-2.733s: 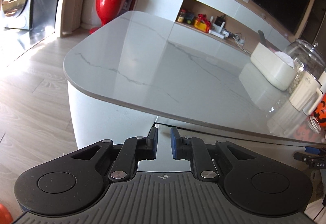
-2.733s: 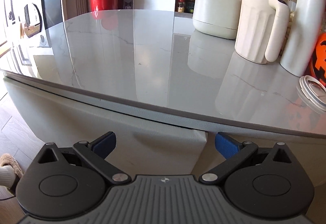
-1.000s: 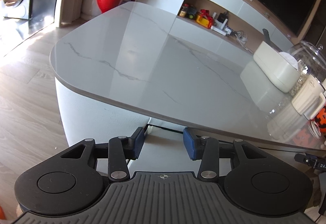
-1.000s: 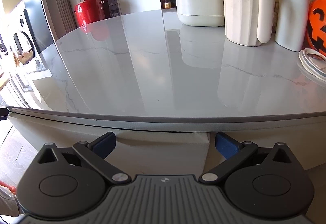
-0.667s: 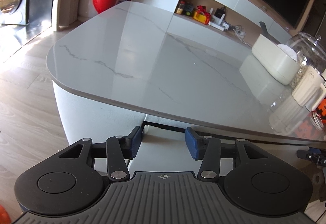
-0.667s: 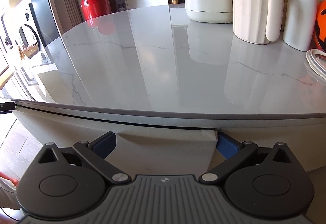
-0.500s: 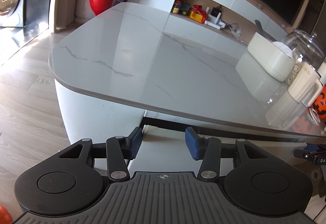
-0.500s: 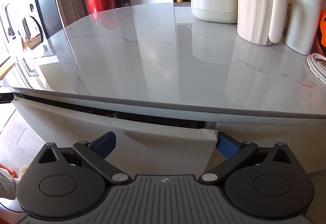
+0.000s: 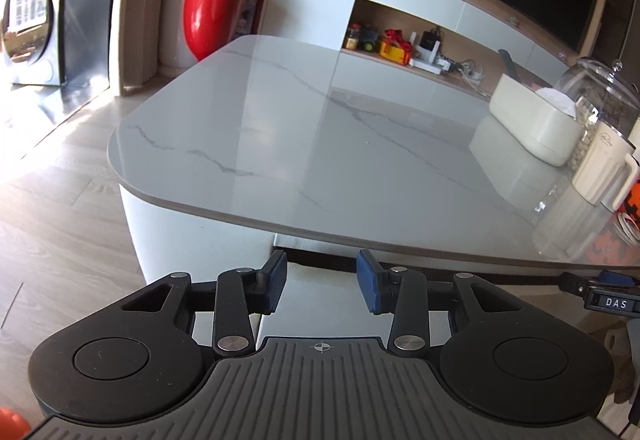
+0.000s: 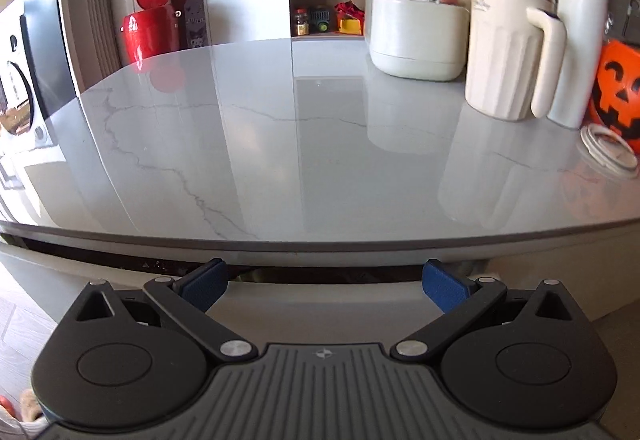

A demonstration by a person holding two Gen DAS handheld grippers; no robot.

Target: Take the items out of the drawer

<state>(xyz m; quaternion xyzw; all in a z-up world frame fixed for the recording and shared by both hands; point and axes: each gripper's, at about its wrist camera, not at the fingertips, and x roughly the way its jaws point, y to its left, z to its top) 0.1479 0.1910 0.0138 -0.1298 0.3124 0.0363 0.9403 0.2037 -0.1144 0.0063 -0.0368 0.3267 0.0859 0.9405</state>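
The left gripper (image 9: 321,282), whose jaws have just been closing a little, stands partly open over the pale drawer front (image 9: 320,304) with nothing pinched, while the right gripper (image 10: 324,282) is spread wide and empty. Compared with a second ago, the drawer (image 10: 320,304) has slid out, and a dark gap (image 10: 120,260) now shows beneath the marble countertop (image 10: 320,144). Farther back, the cream pitcher (image 10: 504,52), the tub (image 10: 416,40) and the pumpkin bucket (image 10: 618,88) stand as before.
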